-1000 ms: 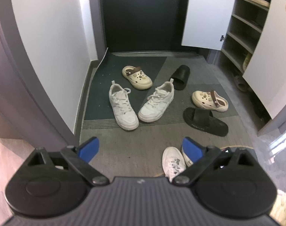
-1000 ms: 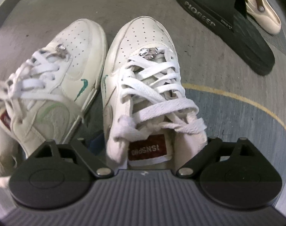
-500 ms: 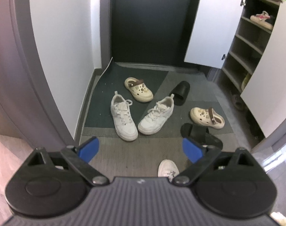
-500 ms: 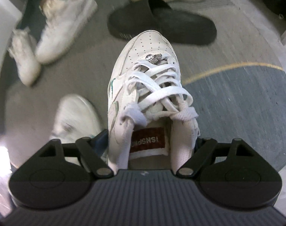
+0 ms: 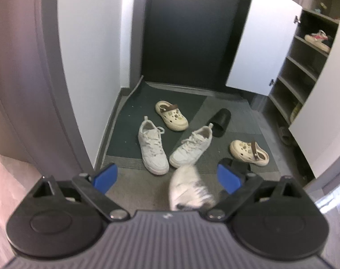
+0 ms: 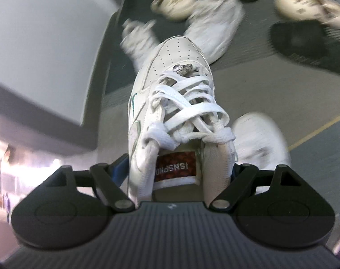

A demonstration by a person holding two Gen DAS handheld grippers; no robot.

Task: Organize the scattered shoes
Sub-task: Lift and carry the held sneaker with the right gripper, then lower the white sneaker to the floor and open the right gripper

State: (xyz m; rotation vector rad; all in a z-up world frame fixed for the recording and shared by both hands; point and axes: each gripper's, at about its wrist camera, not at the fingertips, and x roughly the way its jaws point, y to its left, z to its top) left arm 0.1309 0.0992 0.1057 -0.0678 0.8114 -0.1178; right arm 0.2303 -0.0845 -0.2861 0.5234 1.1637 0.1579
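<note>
My right gripper is shut on the heel of a white laced sneaker with a green swoosh and holds it off the floor, toe pointing away. Its mate lies blurred on the floor below to the right. In the left wrist view my left gripper is open and empty, high above the entry floor. The lifted sneaker shows blurred between its blue pads. Further off lie two white sneakers, two cream clogs and a black slide.
A shoe cabinet with open white doors and shelves stands at the right. A dark door closes the far end, a white wall is at the left. A second black slide lies near the right clog.
My right gripper has lifted the sneaker off the floor and swung it left, away from its mate. The left gripper rose and tilted up; the lifted sneaker now shows between its pads.
</note>
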